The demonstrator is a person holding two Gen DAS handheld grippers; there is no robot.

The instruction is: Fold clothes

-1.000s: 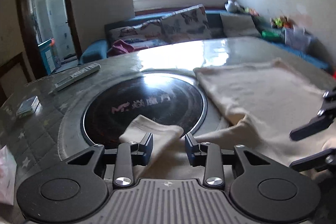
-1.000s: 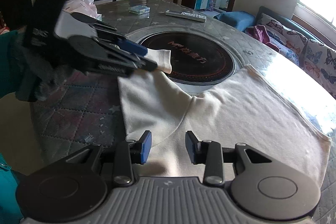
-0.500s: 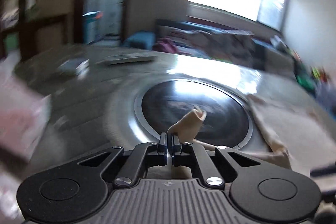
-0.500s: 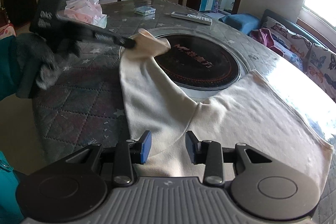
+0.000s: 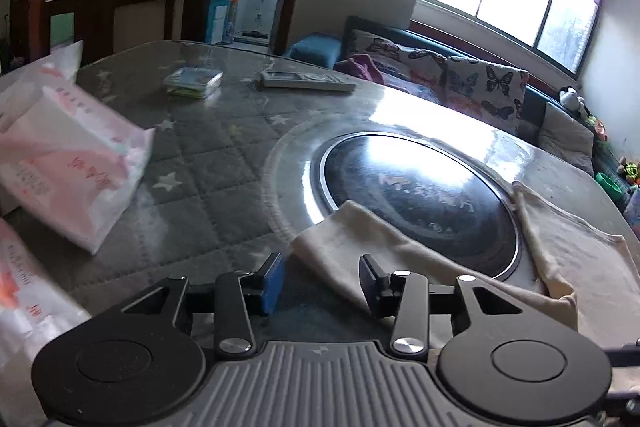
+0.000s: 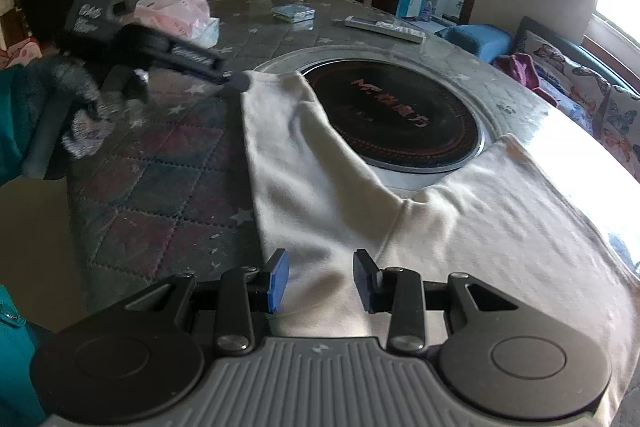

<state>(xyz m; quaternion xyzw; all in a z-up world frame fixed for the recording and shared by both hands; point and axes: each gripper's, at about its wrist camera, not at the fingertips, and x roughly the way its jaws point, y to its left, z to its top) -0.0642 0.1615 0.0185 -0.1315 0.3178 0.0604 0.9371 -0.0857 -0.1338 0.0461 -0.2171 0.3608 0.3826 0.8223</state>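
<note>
A cream long-sleeved garment [image 6: 340, 187] lies spread on the table, its body toward the right. One sleeve [image 5: 360, 239] stretches out flat to the left across the rim of the black round hotplate [image 5: 416, 195]. My left gripper [image 5: 322, 285] is open just short of the sleeve's cuff, nothing between its fingers. In the right wrist view the left gripper [image 6: 234, 81] sits at the cuff's far corner, held by a gloved hand. My right gripper [image 6: 320, 281] is open low over the garment's near edge, holding nothing.
Pink-and-white tissue packs [image 5: 68, 163] lie on the quilted table cover at the left. A remote [image 5: 306, 81] and a small box [image 5: 192, 81] sit near the far edge. A sofa with butterfly cushions [image 5: 480, 87] stands behind the table.
My left gripper had shut on the sleeve's end and lifted it; it has since carried it out to the left, laid it flat and opened. The right gripper has hardly moved.
</note>
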